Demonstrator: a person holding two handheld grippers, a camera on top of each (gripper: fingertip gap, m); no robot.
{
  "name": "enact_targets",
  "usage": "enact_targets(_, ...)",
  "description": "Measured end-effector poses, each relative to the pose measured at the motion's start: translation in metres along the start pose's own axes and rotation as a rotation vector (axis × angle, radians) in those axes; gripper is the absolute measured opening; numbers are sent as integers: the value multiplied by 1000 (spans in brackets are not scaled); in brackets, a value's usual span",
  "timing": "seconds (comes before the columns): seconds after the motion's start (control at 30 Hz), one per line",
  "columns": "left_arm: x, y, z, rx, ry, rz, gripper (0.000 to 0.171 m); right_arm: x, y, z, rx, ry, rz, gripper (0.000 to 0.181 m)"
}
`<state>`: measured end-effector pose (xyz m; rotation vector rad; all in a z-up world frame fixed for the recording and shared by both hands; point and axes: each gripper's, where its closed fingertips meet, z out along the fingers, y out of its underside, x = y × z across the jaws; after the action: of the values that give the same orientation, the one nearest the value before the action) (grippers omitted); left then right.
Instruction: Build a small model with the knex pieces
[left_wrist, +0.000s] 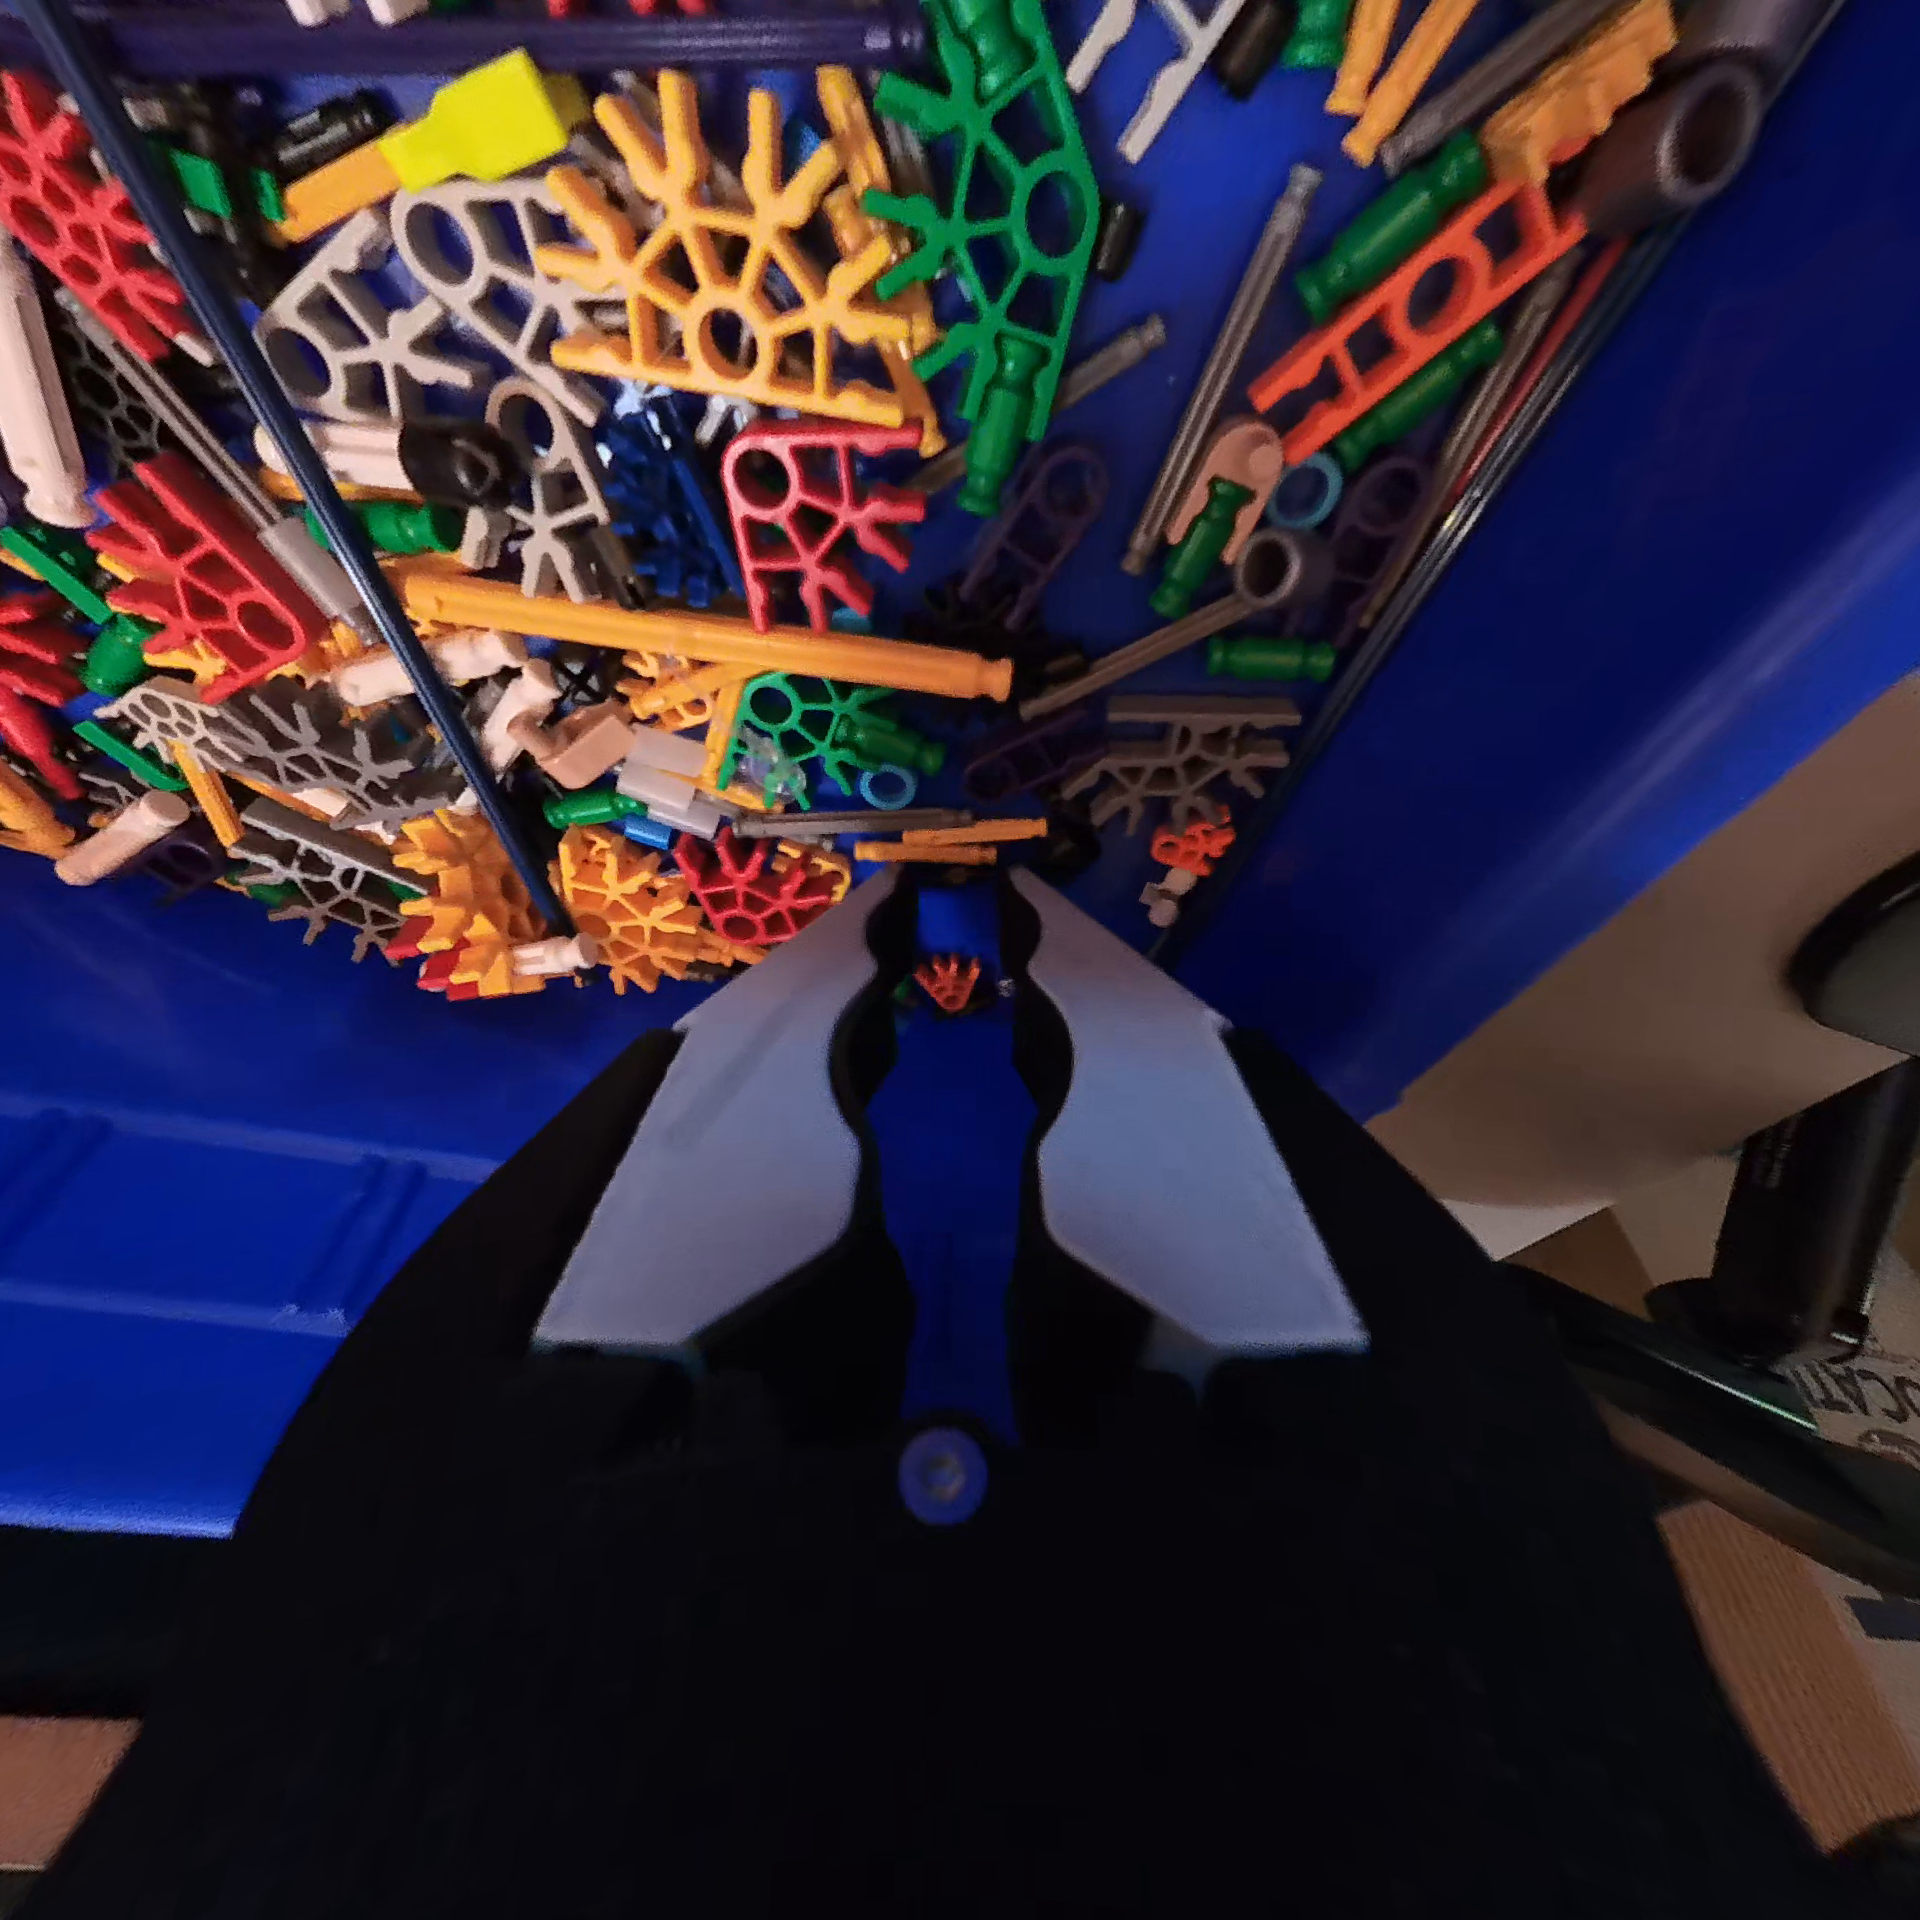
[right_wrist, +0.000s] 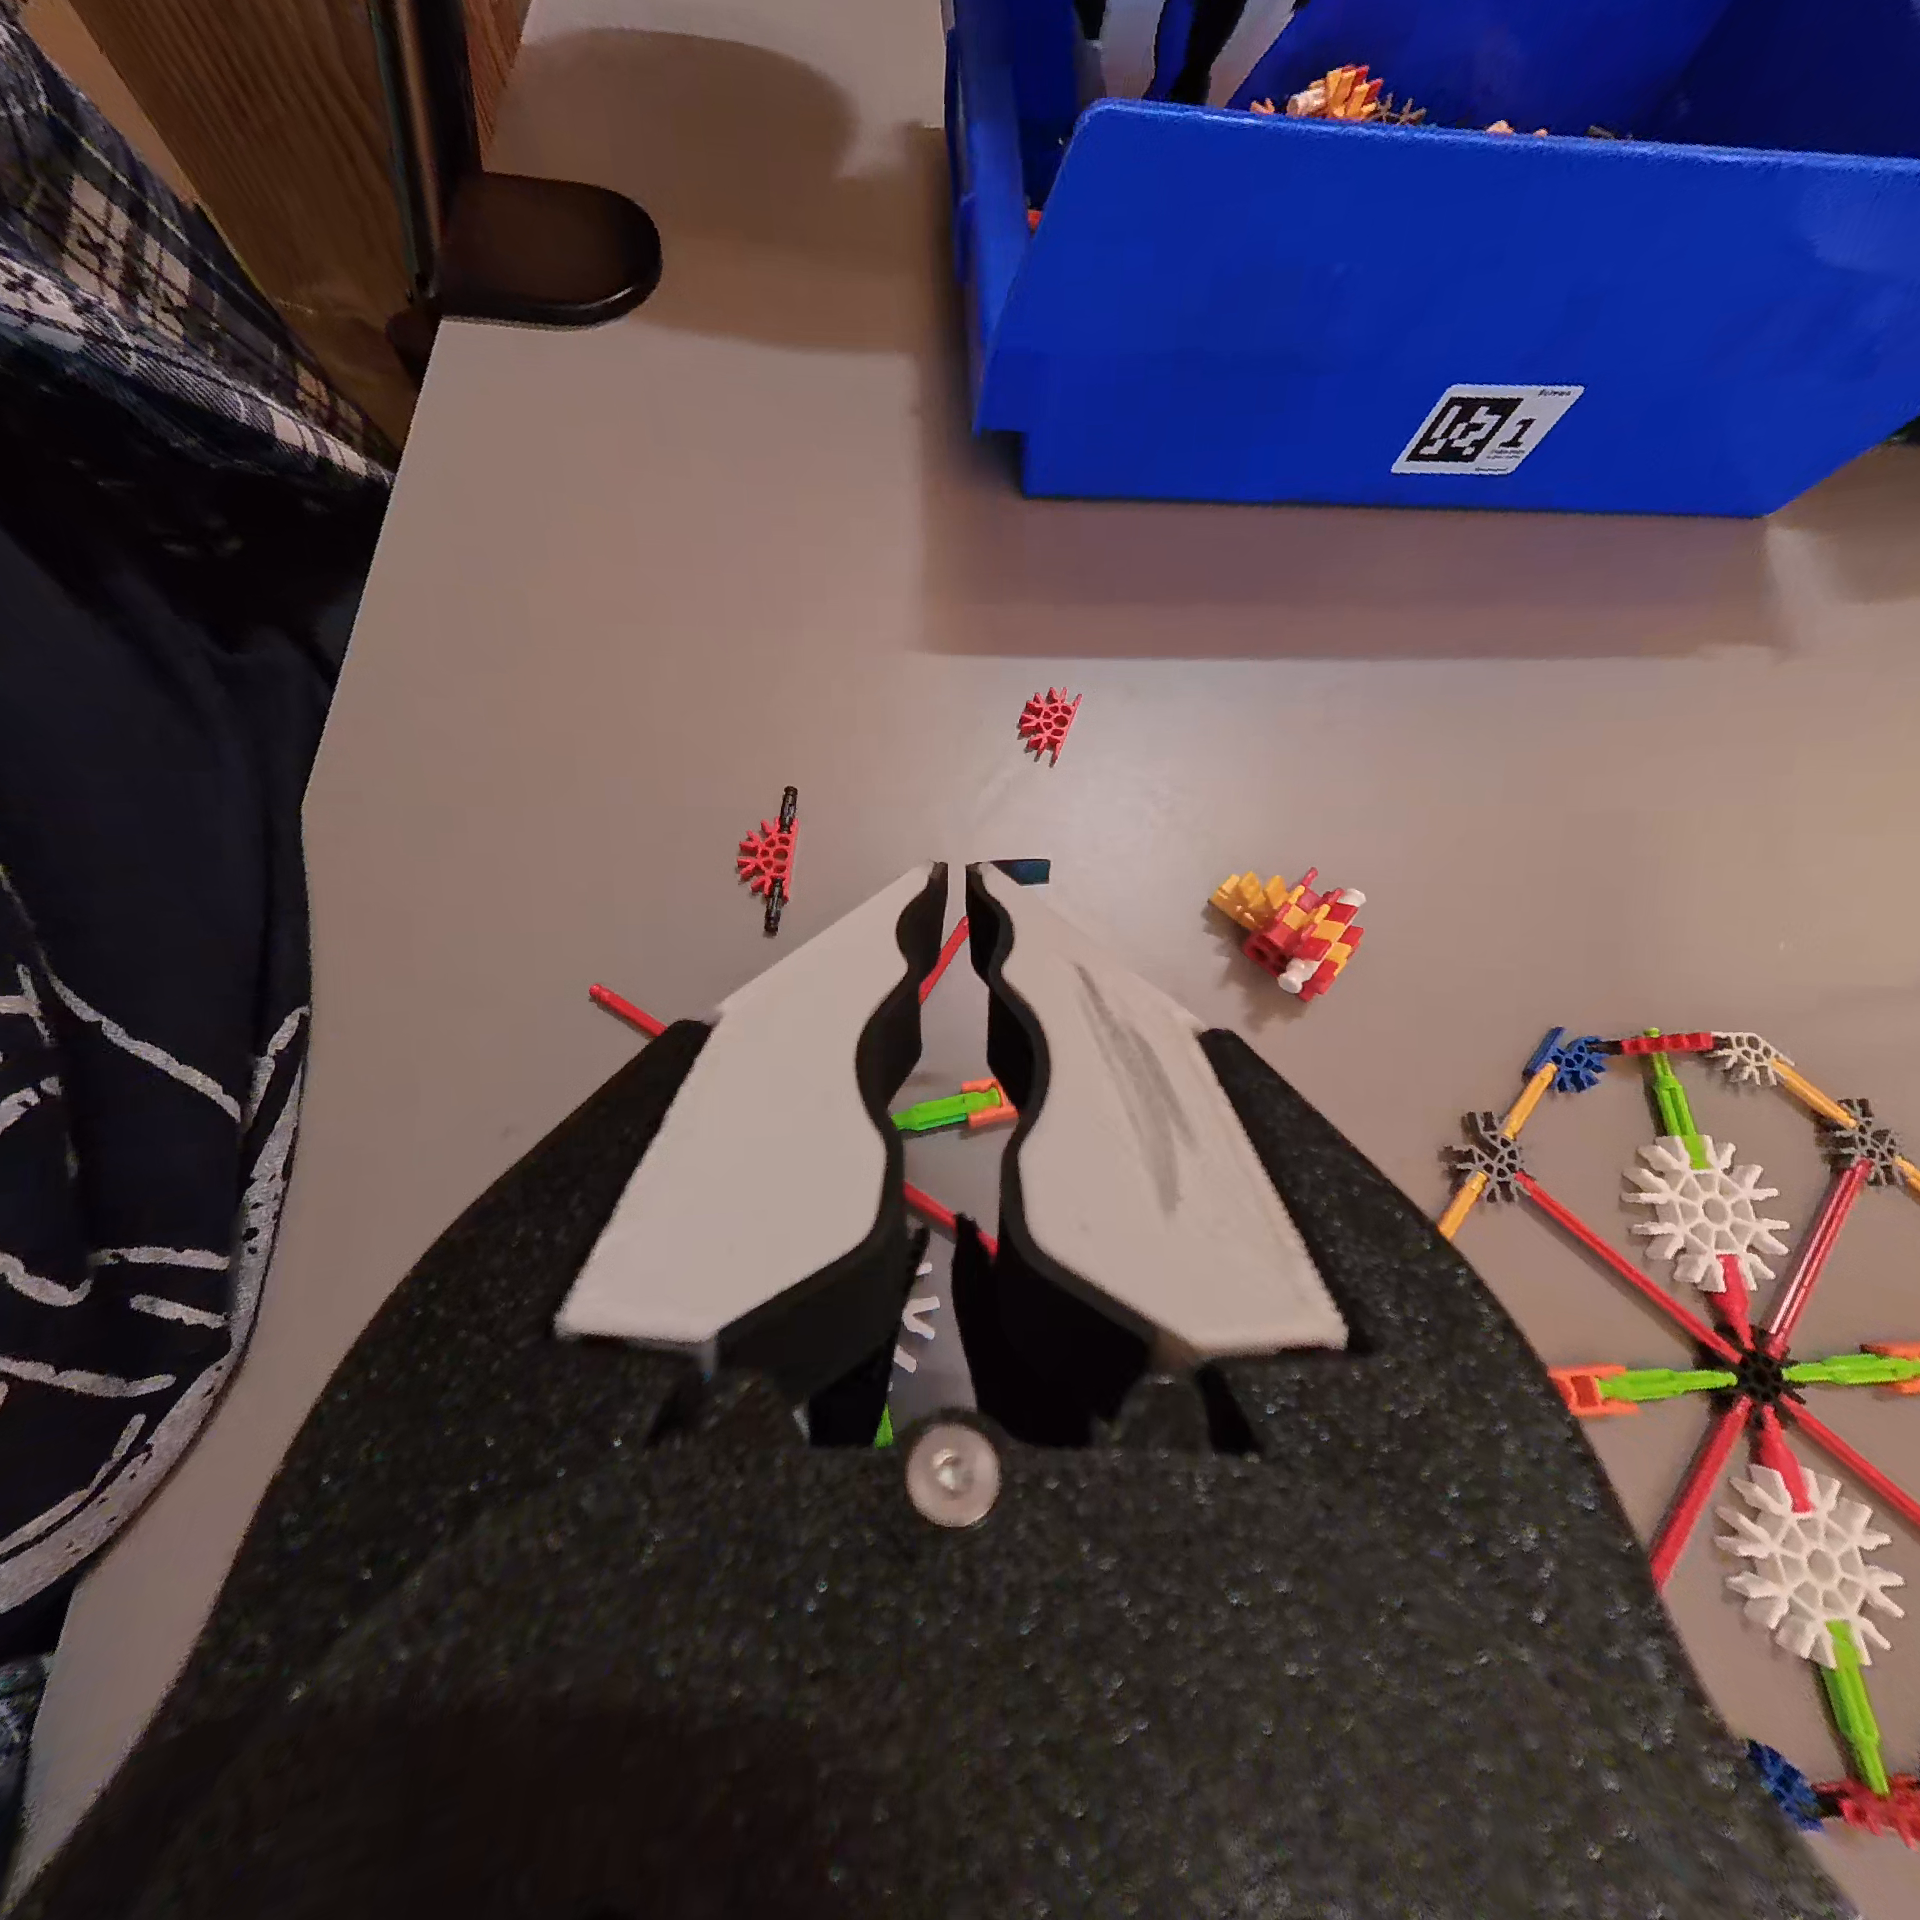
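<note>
The left gripper, jaws narrowly parted and empty, hangs inside the blue bin over a small orange connector, while the right gripper, jaws nearly closed, pinches a small blue piece above the surface.

A blue bin heaped with bright plastic building pieces; on the table, a half-built spoked wheel

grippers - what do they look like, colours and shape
Both match: a grainy black body, two pale grey fingers tapering forward, wavy black pads on the inner edges, one round screw at the base. The left gripper looks the same; the right gripper has dark scuff streaks on one finger.
</note>
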<state>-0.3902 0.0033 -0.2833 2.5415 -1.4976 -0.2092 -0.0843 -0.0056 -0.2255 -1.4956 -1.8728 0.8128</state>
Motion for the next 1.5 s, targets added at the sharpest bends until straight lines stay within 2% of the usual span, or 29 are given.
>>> enact_targets(0.2,-1,-6,-1,46,-16,8,13,2,0,-2,3,10,1,3)
enact_targets(0.33,-8,-3,-7,65,-77,-5,13,4,1,-5,7,17,2,3)
enact_targets(0.43,-8,-4,-24,92,-147,10,13,7,1,-7,8,27,5,3)
enact_targets(0.53,4,-18,-52,185,-203,35,13,10,1,-11,14,43,7,3)
enact_targets(0.63,39,-53,-88,328,-231,118,13,15,2,-16,20,60,14,3)
enact_targets(0.73,100,-104,-114,489,-190,258,13,20,3,-21,25,78,22,3)
enact_targets(0.83,158,-153,-103,553,-129,389,14,23,5,-24,25,89,29,3)
enact_targets(0.9,179,-176,-88,571,-111,429,14,25,8,-24,21,92,32,3)
enact_targets(1.0,172,-201,-77,609,-178,381,14,27,13,-24,7,97,37,3)
enact_targets(1.03,166,-205,-77,620,-198,353,14,27,14,-24,4,98,39,3)
enact_targets(1.13,169,-215,-75,681,-123,289,18,28,16,-24,-1,101,37,3)
enact_targets(1.3,166,-215,-66,682,-136,244,41,25,14,-24,7,93,33,3)
enact_targets(1.33,165,-214,-66,683,-144,244,40,22,10,-24,24,76,37,3)
enact_targets(1.4,166,-211,-74,703,-154,238,38,20,8,-24,36,62,38,3)
enact_targets(1.5,162,-193,-106,757,-195,210,35,21,10,-23,25,66,36,3)
